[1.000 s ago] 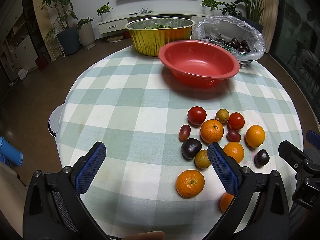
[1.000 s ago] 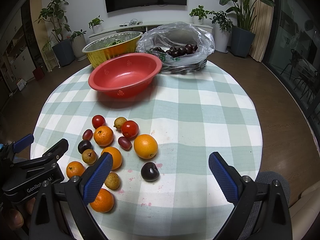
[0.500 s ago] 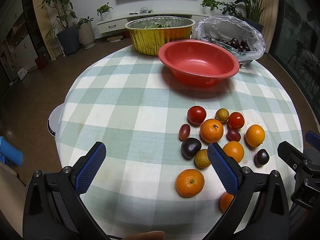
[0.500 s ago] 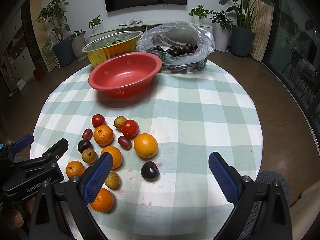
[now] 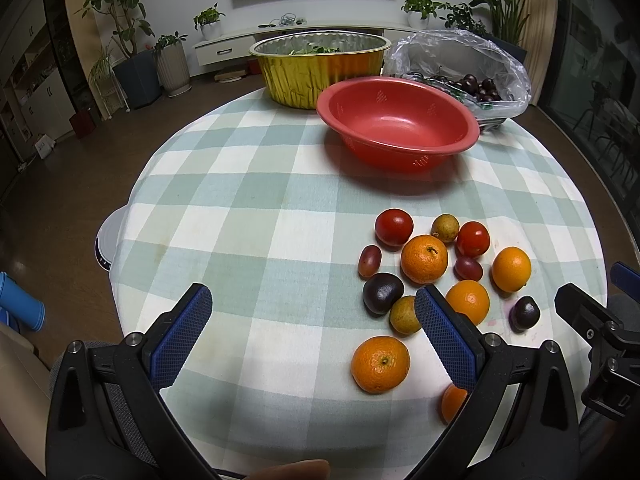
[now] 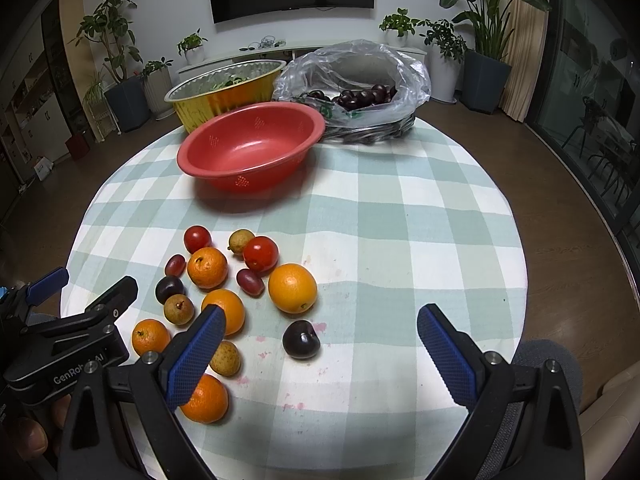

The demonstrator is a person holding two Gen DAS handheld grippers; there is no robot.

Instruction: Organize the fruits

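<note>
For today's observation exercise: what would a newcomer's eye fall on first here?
First, the loose fruit cluster on the near left of the checked tablecloth: oranges, tomatoes and dark plums. Behind it sits an empty red bowl, flanked by a gold foil pan and a bag of cherries.

Fruit tally, round table

Five oranges [image 6: 292,288]; two tomatoes [image 6: 261,253]; two red grapes [image 6: 250,281]; two dark plums [image 6: 301,339]; three brownish-green fruits [image 6: 179,309]. One red bowl [image 6: 208,152], one gold foil tray [image 6: 224,106], one bagged cherry basket [image 6: 416,76].
</note>
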